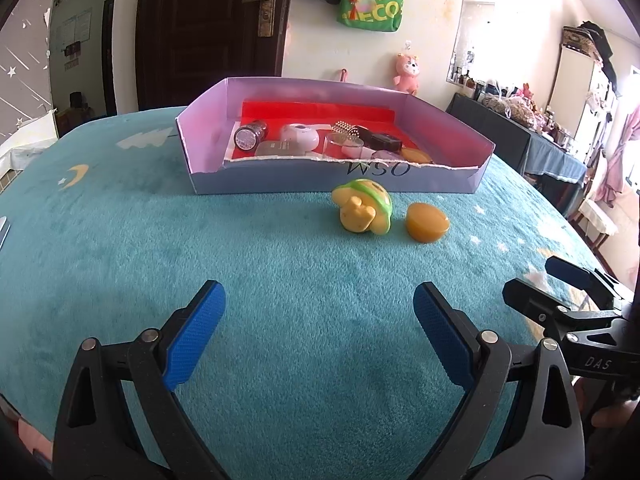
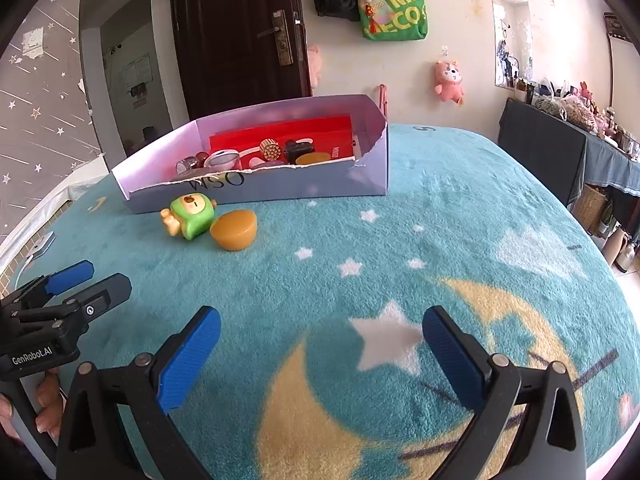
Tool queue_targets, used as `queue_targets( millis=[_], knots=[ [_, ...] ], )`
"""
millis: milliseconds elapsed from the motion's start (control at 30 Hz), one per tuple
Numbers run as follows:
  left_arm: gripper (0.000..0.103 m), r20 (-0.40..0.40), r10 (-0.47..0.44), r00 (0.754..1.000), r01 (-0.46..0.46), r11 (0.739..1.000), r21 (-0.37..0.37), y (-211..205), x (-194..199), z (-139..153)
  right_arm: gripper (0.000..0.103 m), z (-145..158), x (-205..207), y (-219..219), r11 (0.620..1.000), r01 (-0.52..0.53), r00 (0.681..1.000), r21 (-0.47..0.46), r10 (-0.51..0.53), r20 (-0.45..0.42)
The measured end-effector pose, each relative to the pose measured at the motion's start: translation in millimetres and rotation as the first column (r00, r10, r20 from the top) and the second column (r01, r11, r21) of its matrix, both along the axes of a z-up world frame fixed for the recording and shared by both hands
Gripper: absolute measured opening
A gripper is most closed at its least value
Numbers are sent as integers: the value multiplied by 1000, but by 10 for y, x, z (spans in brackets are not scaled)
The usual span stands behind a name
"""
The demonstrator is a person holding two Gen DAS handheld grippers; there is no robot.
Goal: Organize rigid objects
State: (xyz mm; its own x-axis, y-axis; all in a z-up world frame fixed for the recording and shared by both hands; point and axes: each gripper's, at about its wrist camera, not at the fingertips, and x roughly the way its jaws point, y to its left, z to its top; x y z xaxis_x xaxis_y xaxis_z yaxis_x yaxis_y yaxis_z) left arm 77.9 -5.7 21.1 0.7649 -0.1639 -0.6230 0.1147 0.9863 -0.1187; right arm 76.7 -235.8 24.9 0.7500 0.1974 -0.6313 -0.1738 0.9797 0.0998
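Box (image 1: 280, 184) marked "WSO", green toy (image 1: 362, 212) & amber disc (image 1: 427, 223) in front

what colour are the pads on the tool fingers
Blue, with a fine dotted texture, on black arms. Clearest in the left wrist view on the left tool's pads.

Green and yellow toy (image 1: 363, 211) down on its side on the teal blanket, just in front of the box (image 1: 400, 178). Amber puck (image 1: 427, 222) right beside it, tipped up on edge. Box is shallow, lilac, near wall torn low, red lining, small items crowded together inside.
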Motion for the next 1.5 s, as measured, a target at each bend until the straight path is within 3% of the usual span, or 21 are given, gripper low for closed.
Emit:
queue_targets(
  millis=[500,700,800,1000,1500],
  knots=[
    [96,-57,-48,997,50,998,33,-100,476,202,103,210,403,169,995,-82,996,-54,80,-45],
    [96,-83,-81,993,85,996,34,-141,673,222,103,168,630,266,982,-181,976,-52,173,-133],
    [96,-87,-101,991,105,994,38,-178,750,245,103,156,697,354,971,-220,968,-97,205,-147],
    [92,-120,-144,982,150,988,43,-236,865,245,103,113,826,433,957,-274,951,-96,255,-176],
    [92,-147,-174,974,185,980,67,-160,875,233,102,65,1107,404,958,-280,941,-61,262,-215]
  ],
)
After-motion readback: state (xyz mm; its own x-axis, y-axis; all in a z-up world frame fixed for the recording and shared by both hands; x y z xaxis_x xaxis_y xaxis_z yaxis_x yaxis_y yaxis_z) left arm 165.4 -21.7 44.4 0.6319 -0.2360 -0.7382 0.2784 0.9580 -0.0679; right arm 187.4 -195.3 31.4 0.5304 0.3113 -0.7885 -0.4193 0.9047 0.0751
